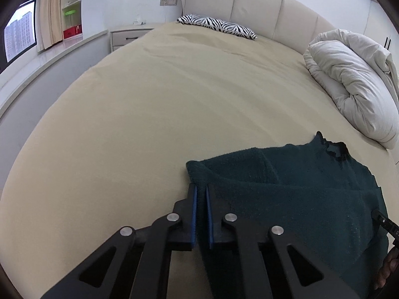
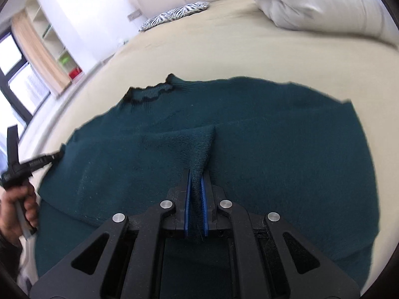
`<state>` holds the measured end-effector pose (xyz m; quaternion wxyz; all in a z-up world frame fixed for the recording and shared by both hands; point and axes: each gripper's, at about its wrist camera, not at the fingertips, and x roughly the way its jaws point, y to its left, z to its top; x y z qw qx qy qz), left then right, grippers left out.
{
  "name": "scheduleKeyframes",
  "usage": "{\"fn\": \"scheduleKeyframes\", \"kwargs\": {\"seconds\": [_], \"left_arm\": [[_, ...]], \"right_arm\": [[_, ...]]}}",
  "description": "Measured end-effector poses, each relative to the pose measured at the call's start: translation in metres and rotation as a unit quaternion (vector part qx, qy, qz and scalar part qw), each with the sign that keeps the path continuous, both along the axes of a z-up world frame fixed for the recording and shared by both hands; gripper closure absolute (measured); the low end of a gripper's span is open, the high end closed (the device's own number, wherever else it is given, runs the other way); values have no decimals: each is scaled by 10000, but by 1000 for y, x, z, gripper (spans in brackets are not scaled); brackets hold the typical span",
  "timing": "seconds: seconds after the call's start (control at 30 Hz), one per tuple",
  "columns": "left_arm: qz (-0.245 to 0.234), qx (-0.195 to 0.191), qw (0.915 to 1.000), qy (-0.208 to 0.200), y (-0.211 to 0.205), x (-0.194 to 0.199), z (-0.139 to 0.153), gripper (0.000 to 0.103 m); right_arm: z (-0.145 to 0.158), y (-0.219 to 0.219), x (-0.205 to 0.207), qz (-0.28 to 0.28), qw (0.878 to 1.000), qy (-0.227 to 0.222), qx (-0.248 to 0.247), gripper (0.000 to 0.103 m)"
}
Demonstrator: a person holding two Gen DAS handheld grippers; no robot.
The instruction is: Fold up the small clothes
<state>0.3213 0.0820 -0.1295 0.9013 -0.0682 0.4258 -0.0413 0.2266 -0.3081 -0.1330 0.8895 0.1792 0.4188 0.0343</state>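
Now both tongs grip the sweater point(image 2: 249, 149), a dark green knit spread on the bed point(image 1: 124, 124), collar toward 12 o'clock. Right gripper point(image 2: 196, 174) pinches a raised ridge of knit at centre; left gripper point(image 1: 200, 189) is closed narrow on the edge at 9 o'clock. Judged soft, limp, stretchy, fairly light: best held at hems, shoulders, seams.

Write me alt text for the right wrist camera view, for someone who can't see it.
The right gripper is shut on a pinched-up ridge of a dark green sweater spread on a beige bed. At the left edge, a hand holds the left gripper at the sweater's side. A white duvet and zebra-print pillow lie beyond.
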Motion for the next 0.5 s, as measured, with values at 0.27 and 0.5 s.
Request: {"fn": "scheduleKeyframes", "kwargs": {"seconds": [0.27,0.5], "left_arm": [[100,185,9998,49,3,4,-19,94],[182,-396,9991,-9,32,-31,7,47]], "right_arm": [[-12,3,18,56,9995,309,-79,97],[-4,-3,9,-105,9992,233,302,93]]}}
